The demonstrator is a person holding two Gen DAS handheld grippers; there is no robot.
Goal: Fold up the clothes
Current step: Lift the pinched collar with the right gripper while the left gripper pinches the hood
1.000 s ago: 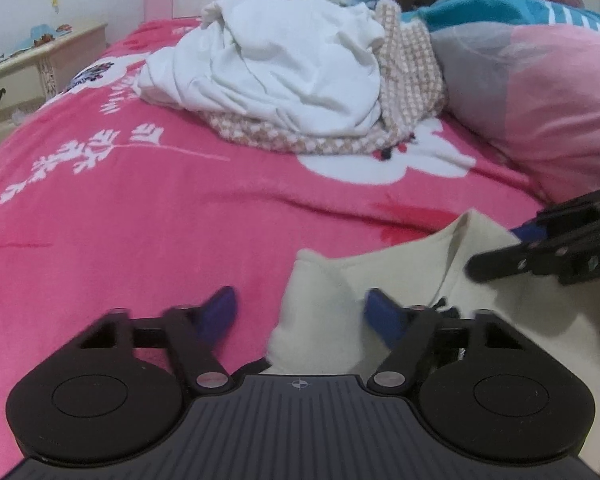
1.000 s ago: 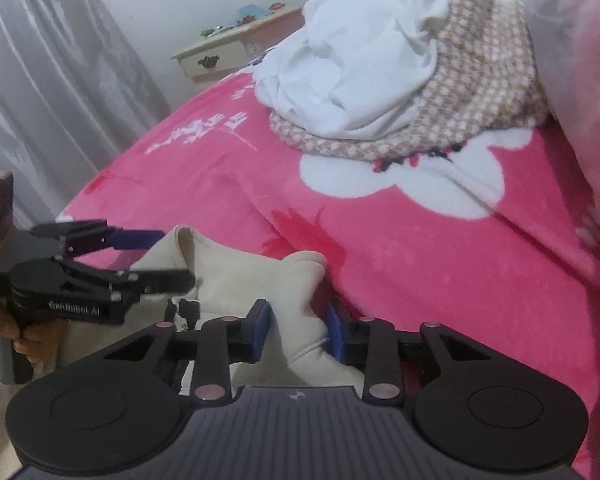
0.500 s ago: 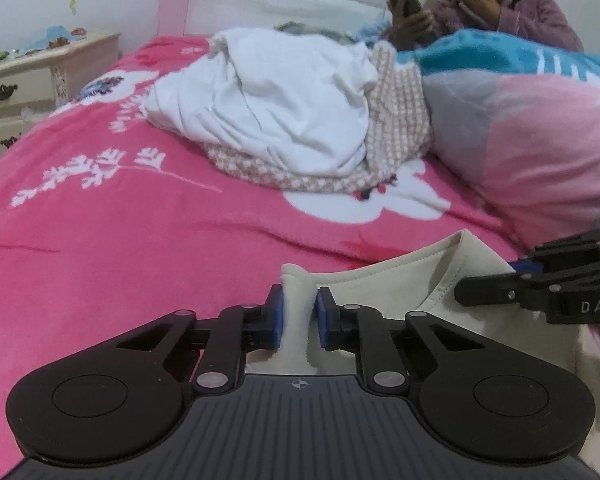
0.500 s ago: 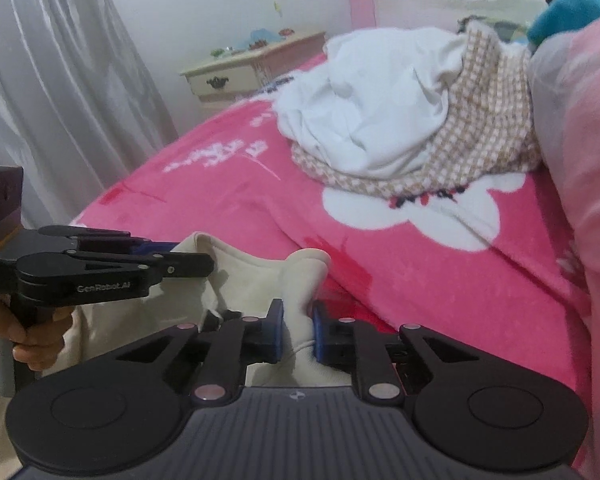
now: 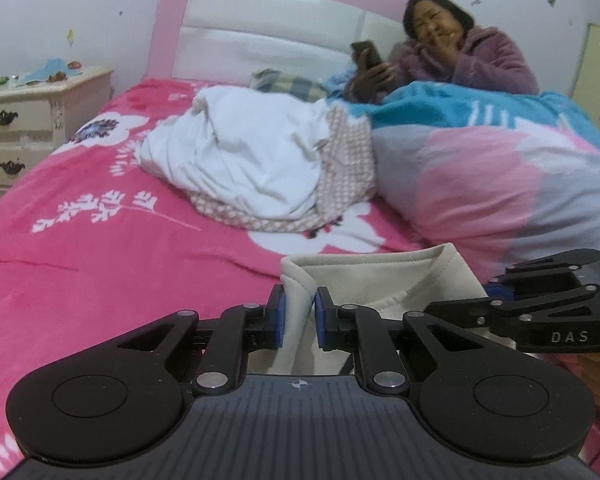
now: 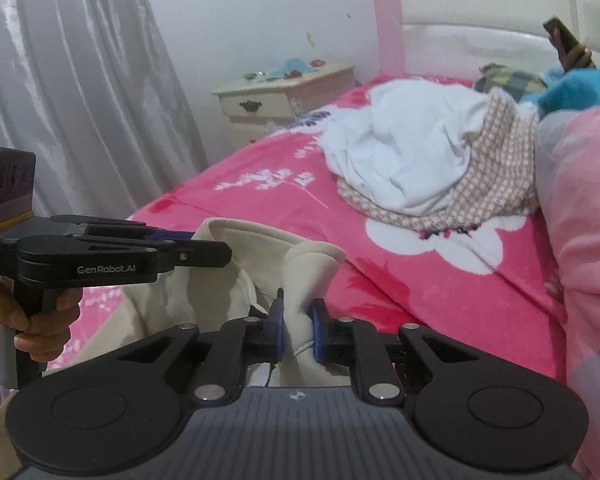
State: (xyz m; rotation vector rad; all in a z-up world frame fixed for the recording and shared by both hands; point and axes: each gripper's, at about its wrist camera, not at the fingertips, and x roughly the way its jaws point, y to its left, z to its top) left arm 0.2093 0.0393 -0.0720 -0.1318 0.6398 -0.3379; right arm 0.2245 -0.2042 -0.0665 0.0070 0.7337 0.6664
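Observation:
A cream garment [image 5: 364, 280] hangs lifted above the pink bed, held at its top edge near the neckline. My left gripper [image 5: 298, 316] is shut on one shoulder corner of it. My right gripper [image 6: 297, 330] is shut on the other shoulder corner of the garment [image 6: 256, 256]. In the left wrist view the right gripper [image 5: 496, 296] shows at the right edge. In the right wrist view the left gripper [image 6: 196, 246] shows at the left, held by a hand. The lower part of the garment is hidden below both grippers.
A pile of white and checked clothes [image 5: 260, 172] lies on the pink floral blanket [image 5: 80, 248]. A person [image 5: 452, 60] with a phone sits at the headboard under a pink and blue quilt [image 5: 500, 168]. A cream nightstand [image 6: 284, 96] and grey curtain [image 6: 80, 100] stand at the left.
My left gripper went from open to shut on the garment's shoulder. Both grippers have risen with the garment, so the view now tilts up toward the headboard.

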